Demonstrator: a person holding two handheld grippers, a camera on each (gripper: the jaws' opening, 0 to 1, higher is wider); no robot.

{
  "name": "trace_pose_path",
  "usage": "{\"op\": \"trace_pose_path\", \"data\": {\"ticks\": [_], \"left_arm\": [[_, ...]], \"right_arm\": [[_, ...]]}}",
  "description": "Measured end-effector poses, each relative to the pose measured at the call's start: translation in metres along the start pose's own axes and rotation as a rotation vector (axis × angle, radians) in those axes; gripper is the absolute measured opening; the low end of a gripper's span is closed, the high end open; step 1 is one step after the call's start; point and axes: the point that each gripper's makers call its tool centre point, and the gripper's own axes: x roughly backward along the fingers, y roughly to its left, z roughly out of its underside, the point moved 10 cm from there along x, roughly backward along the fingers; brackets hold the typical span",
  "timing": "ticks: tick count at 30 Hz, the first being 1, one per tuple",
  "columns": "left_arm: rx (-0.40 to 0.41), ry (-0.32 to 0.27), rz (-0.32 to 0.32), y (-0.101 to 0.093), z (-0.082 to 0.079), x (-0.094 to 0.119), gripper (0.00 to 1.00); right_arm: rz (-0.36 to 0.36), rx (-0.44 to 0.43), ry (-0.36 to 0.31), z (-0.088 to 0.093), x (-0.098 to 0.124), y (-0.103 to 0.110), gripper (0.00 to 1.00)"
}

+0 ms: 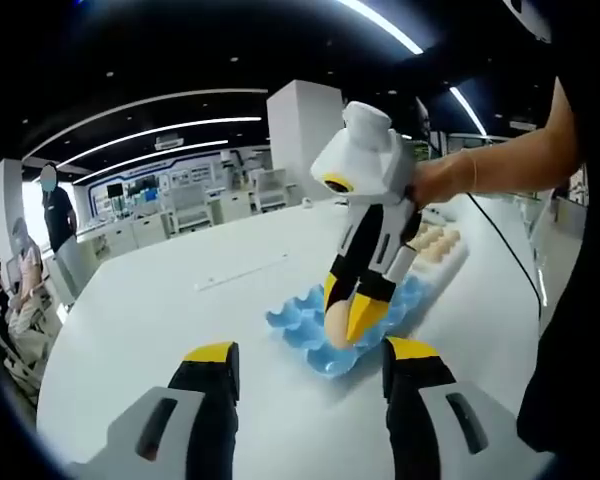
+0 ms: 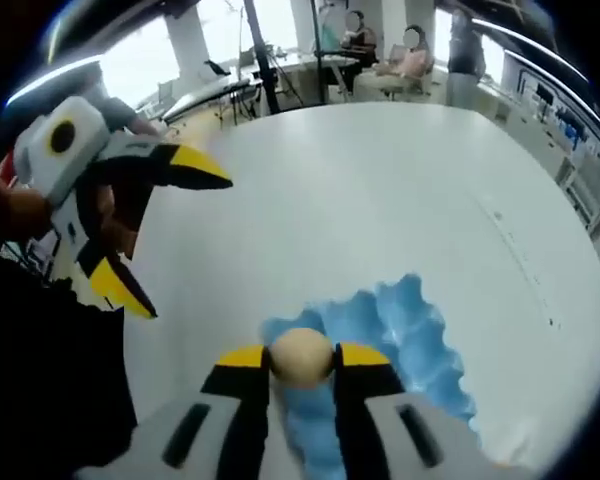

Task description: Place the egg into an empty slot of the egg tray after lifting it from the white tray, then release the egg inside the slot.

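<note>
A tan egg (image 2: 301,357) sits pinched between the yellow tips of my right gripper (image 2: 301,359), just above the near edge of the blue egg tray (image 2: 400,335). In the left gripper view the same right gripper (image 1: 351,318) points down with the egg (image 1: 338,318) low over the blue egg tray (image 1: 300,325). My left gripper (image 1: 311,358) hangs open over the white table, short of the tray, with nothing between its jaws. From the left side of the right gripper view, the left gripper (image 2: 165,240) comes in with jaws spread. A white tray (image 1: 450,262) with several eggs lies behind.
The wide white table (image 1: 150,310) runs far and left, with a thin strip (image 1: 242,272) lying on it. A person's arm (image 1: 500,165) holds the right gripper. Several people sit at the table's far end (image 2: 380,50). A black cable (image 1: 510,250) trails along the right edge.
</note>
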Motion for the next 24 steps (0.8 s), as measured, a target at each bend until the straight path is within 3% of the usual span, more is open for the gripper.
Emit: {"op": "trace_pose_path", "data": {"ticks": [24], "left_arm": [[-0.003, 0.001, 0.002, 0.003, 0.003, 0.004, 0.56]], "right_arm": [[-0.008, 0.097, 0.070, 0.003, -0.031, 0.003, 0.24]]}}
